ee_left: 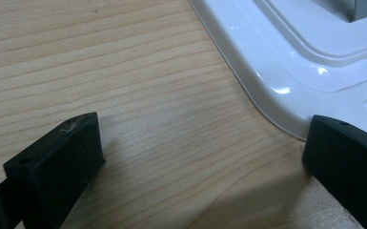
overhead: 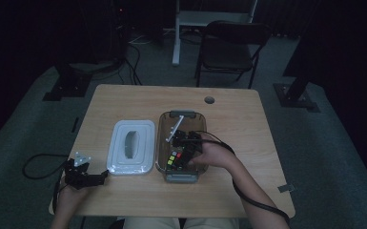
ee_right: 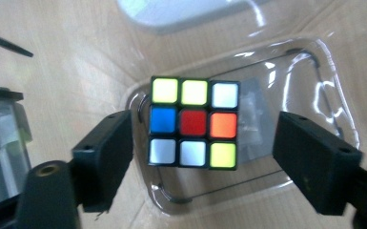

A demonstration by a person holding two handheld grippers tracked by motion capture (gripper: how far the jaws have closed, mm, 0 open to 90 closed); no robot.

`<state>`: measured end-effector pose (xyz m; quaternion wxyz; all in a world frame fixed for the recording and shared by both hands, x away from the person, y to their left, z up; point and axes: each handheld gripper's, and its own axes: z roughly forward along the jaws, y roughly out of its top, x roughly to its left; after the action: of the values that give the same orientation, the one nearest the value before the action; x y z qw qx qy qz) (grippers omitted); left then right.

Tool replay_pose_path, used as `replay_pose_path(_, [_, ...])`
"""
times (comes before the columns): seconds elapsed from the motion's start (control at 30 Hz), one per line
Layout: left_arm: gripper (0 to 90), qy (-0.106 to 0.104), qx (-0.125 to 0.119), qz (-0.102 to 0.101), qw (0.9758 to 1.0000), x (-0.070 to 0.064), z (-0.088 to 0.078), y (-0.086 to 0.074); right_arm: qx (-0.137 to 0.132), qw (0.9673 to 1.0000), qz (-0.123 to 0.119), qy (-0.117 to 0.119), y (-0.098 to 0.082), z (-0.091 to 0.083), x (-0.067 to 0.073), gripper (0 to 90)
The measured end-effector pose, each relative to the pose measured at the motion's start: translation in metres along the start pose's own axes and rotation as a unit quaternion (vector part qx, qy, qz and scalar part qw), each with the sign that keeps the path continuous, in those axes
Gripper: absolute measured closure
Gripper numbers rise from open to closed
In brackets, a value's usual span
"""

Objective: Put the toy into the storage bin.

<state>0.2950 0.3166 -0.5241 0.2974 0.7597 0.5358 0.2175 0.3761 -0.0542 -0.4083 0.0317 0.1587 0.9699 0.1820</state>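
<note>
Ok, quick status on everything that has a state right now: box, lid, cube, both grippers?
Clear box: open, lid off.
White lid: flat on the table, left of the box.
Puzzle cube: on the box floor, colours scrambled, between the right jaws with a gap each side.
Right gripper: open, over the cube.
Left gripper: open, nothing between its jaws, beside the lid's corner.

Container (overhead: 164,143) walls hem cube (ee_right: 194,122) (top open); lid (overhead: 131,146) beside.

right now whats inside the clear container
A puzzle cube lies on the clear container floor between the open right gripper; its underside is hidden. The hand covers part of the interior in the high view.
</note>
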Motion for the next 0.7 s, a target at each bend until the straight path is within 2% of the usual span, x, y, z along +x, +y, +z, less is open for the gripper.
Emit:
replay_pose_path(0.2, [0.5, 0.000, 0.000, 0.000, 1.0000, 0.000, 0.000, 0.000, -0.049, 0.9988, 0.008, -0.006, -0.011, -0.008, 0.001, 16.3])
replay_pose_path(0.33, [0.5, 0.000, 0.000, 0.000, 1.0000, 0.000, 0.000, 0.000, -0.083, 0.9964, 0.014, -0.006, -0.018, -0.014, 0.002, 13.3])
replay_pose_path(0.47, [0.5, 0.000, 0.000, 0.000, 1.0000, 0.000, 0.000, 0.000, -0.118, 0.9926, 0.030, -0.004, -0.027, -0.021, 0.000, 11.7])
replay_pose_path(0.6, [0.5, 0.000, 0.000, 0.000, 1.0000, 0.000, 0.000, 0.000, -0.150, 0.9882, 0.032, -0.001, -0.036, -0.025, -0.001, 10.8])
replay_pose_path(0.7, [0.5, 0.000, 0.000, -0.001, 1.0000, 0.000, 0.000, 0.000, -0.172, 0.9840, 0.040, -0.020, -0.042, -0.028, -0.002, 10.8])
